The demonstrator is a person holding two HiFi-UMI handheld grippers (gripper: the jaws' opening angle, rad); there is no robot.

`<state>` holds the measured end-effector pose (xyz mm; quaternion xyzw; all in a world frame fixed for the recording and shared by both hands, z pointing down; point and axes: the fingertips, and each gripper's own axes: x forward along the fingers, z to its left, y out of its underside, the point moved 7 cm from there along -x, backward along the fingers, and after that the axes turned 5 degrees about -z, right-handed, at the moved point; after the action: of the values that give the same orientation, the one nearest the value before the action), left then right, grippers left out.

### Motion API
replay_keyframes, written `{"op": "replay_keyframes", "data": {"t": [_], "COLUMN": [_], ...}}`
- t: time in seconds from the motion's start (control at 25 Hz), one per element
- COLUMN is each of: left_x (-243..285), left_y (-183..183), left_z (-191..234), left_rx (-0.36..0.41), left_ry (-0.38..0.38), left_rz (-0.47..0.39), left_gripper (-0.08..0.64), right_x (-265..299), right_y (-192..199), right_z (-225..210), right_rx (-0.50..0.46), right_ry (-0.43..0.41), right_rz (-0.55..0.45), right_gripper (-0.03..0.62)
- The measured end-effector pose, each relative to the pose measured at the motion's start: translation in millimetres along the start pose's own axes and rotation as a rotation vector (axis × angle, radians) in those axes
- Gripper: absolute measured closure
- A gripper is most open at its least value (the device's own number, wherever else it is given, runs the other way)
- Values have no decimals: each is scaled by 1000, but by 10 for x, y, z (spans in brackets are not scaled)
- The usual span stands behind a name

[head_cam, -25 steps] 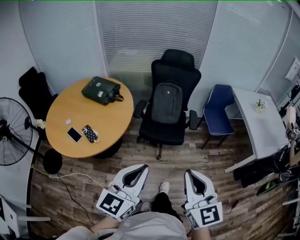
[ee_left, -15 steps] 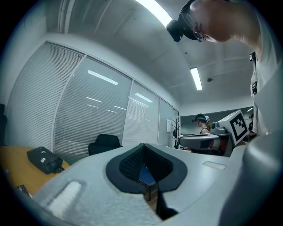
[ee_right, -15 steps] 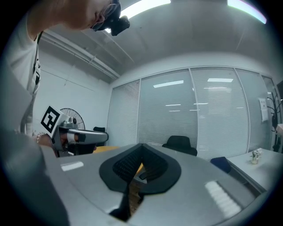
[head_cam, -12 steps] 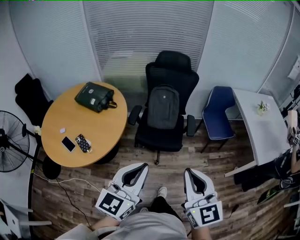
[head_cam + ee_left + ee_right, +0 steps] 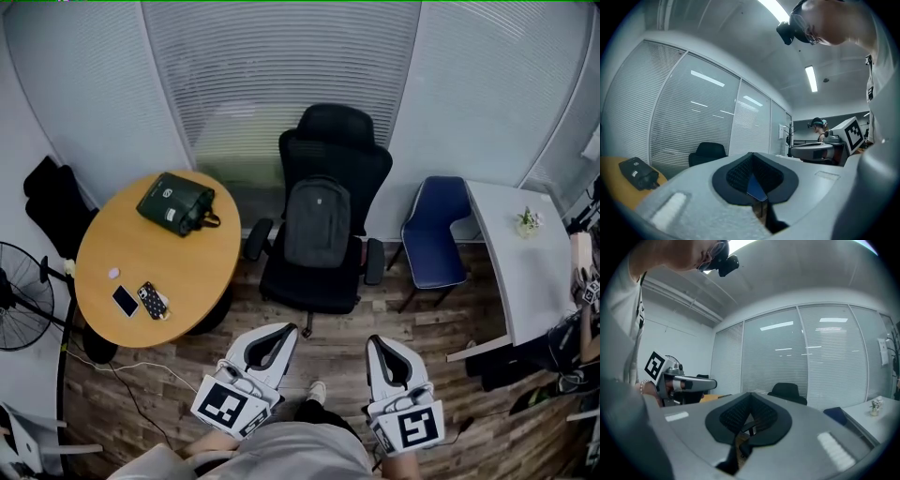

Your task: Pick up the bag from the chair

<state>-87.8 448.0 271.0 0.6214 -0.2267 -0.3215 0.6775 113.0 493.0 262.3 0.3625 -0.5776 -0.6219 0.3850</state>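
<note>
A grey backpack [image 5: 317,224] stands upright on the seat of a black office chair [image 5: 324,161], leaning on its backrest, in the middle of the head view. My left gripper [image 5: 277,332] and right gripper [image 5: 382,344] are held side by side low in that view, well short of the chair, both shut with nothing in them. The chair's headrest [image 5: 708,151] shows over the left gripper's jaws, and the chair [image 5: 786,391] again over the right gripper's jaws. The backpack is hidden in both gripper views.
A round wooden table [image 5: 141,262] at the left carries a dark green bag [image 5: 176,202] and two phones [image 5: 139,300]. A blue chair [image 5: 435,230] and a white desk [image 5: 525,258] stand at the right. A fan [image 5: 17,295] and floor cable [image 5: 141,375] are at the far left.
The chair, the table and the blue chair have slid down and left in the head view as I came closer. Both grippers keep their place in that view, still shut.
</note>
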Motion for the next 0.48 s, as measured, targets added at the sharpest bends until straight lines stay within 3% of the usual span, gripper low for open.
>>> {"op": "replay_keyframes", "data": {"t": [0.48], "left_x": [930], "left_y": [82], "left_z": [-8], "left_rx": [5], "left_ry": [-5], "left_rz": [0], "left_gripper": [555], "right_x": [308], "right_y": [94], "right_z": [-866], "right_rx": [-5], "right_ry": [-12], "right_rz": [18], "right_gripper": [589]}}
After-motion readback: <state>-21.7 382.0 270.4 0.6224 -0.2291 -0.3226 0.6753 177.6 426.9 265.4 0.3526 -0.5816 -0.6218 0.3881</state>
